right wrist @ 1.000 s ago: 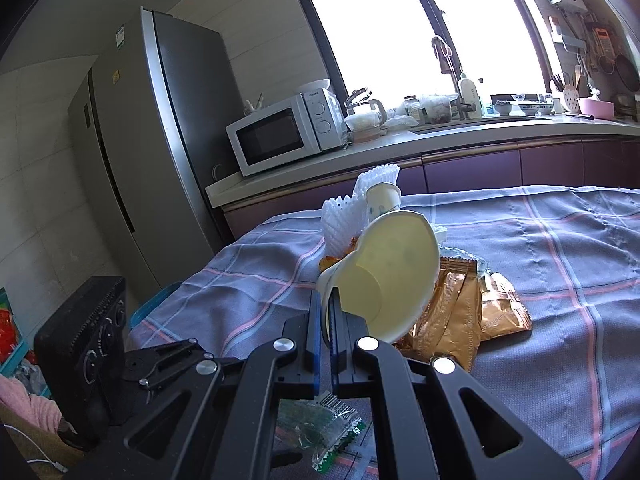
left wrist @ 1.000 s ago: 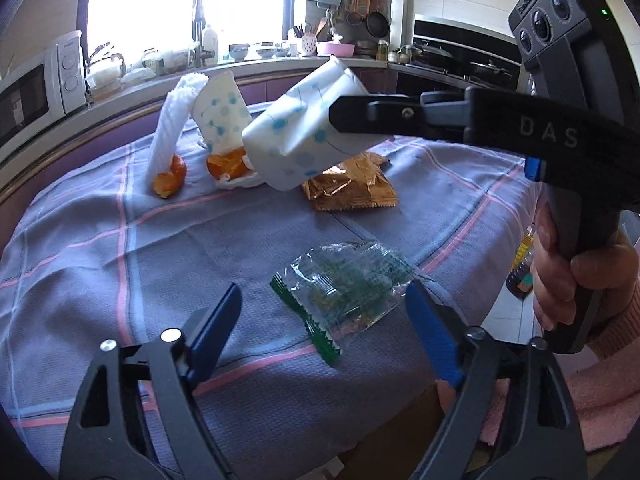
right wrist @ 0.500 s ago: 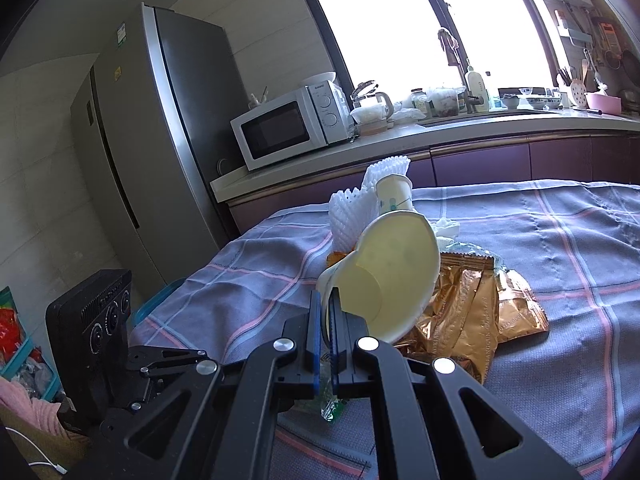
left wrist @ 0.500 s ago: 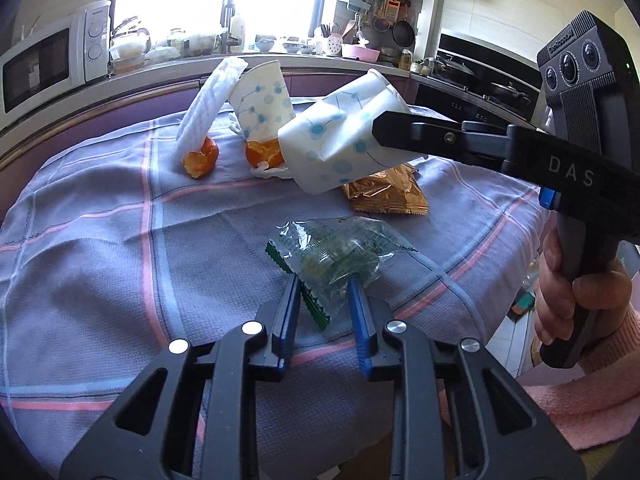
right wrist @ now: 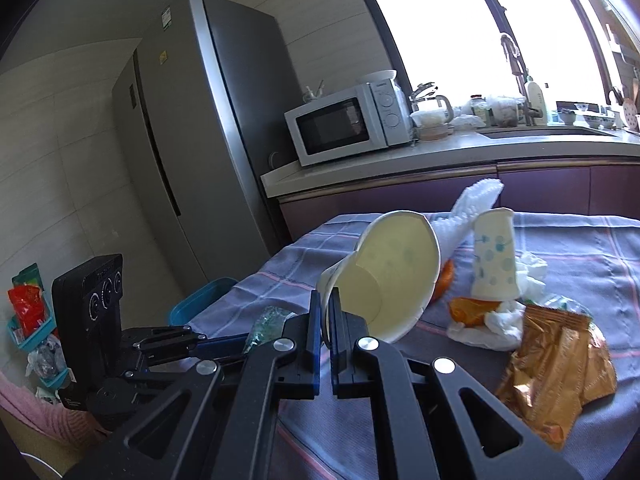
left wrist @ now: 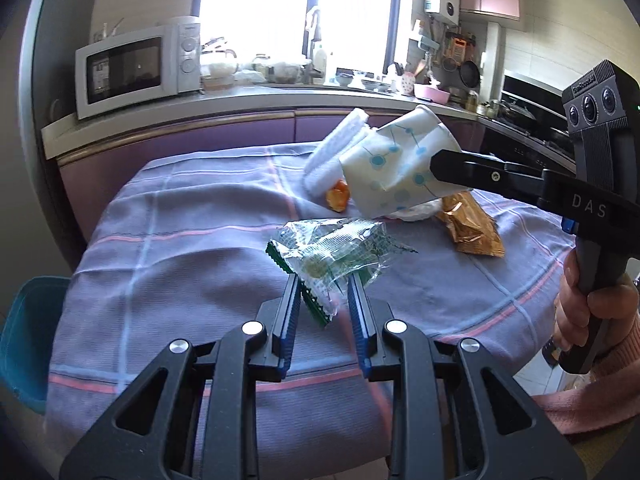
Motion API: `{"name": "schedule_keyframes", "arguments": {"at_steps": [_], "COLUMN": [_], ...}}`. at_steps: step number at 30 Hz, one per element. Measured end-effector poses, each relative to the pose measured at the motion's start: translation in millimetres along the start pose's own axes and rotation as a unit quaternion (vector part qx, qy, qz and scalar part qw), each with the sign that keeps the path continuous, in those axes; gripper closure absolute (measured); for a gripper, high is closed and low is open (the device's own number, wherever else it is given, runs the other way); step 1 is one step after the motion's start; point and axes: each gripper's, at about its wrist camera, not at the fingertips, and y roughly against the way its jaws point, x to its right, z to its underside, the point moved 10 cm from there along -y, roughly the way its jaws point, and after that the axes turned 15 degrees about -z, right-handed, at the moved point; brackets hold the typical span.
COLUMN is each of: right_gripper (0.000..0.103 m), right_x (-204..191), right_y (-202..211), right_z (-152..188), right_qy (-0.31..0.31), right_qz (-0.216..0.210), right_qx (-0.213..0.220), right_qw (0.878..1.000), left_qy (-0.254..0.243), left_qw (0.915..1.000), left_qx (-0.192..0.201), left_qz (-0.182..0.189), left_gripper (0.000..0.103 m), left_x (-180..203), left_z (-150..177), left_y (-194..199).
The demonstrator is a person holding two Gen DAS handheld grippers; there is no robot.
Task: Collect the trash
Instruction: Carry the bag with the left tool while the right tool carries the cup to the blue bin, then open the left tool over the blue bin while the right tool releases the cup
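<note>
My left gripper [left wrist: 323,294] is shut on the clear green wrapper [left wrist: 332,250] and holds it off the purple checked tablecloth [left wrist: 180,248]. My right gripper [right wrist: 326,312] is shut on the rim of a crushed white paper cup with blue dots [right wrist: 386,276], held above the table; the cup also shows in the left wrist view [left wrist: 394,170]. A second dotted cup [right wrist: 494,256] stands upside down among orange peel [right wrist: 468,310], tissues [right wrist: 488,330] and a gold snack bag [right wrist: 556,372].
A teal bin [left wrist: 24,332] stands on the floor at the table's left edge, also seen in the right wrist view [right wrist: 200,300]. White ruffled paper liners [left wrist: 334,150] lean behind the cups. A counter with a microwave [left wrist: 136,70] runs behind the table; a fridge [right wrist: 192,140] stands left.
My left gripper closed on the green wrapper and lifted it off the cloth, swinging left so the teal bin comes into view. My right gripper keeps holding the crushed cup.
</note>
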Motion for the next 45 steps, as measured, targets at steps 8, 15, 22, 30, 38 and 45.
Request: {"name": "schedule_keyframes", "arguments": {"at_steps": [8,15,22,30,38,45], "right_gripper": [0.100,0.100,0.100,0.100,0.100,0.096], "right_x": [-41,-80,-112,-138,-150,-149], "right_y": [-71,-137,-202,-262,-307,-336], "right_z": [-11,-17,-13,3,22,41], "right_qy": [0.025,0.047,0.047,0.033,0.037,0.018], "right_qz": [-0.073,-0.135,-0.185,-0.204,-0.202,-0.192], "right_qx": [-0.045,-0.086,-0.135,-0.193,-0.236,-0.277], "right_qw": [0.996,0.986,0.972,0.959,0.950,0.941], "left_qy": [0.078,0.135,0.160,0.172,0.180,0.204], "left_qw": [0.9910,0.9708,0.9520,0.9390,0.9315,0.9246], "left_qx": [0.005,-0.002,-0.019,-0.048,-0.079,-0.096], "left_qz": [-0.109,-0.199,-0.260,-0.294,-0.306,-0.307], "left_gripper": [0.078,0.078,0.078,0.078,0.078,0.075], "left_x": [-116,-222,-293,-341,-367,-377], "left_z": [8,27,53,73,87,97], "left_y": [17,28,28,6,-23,-42]}}
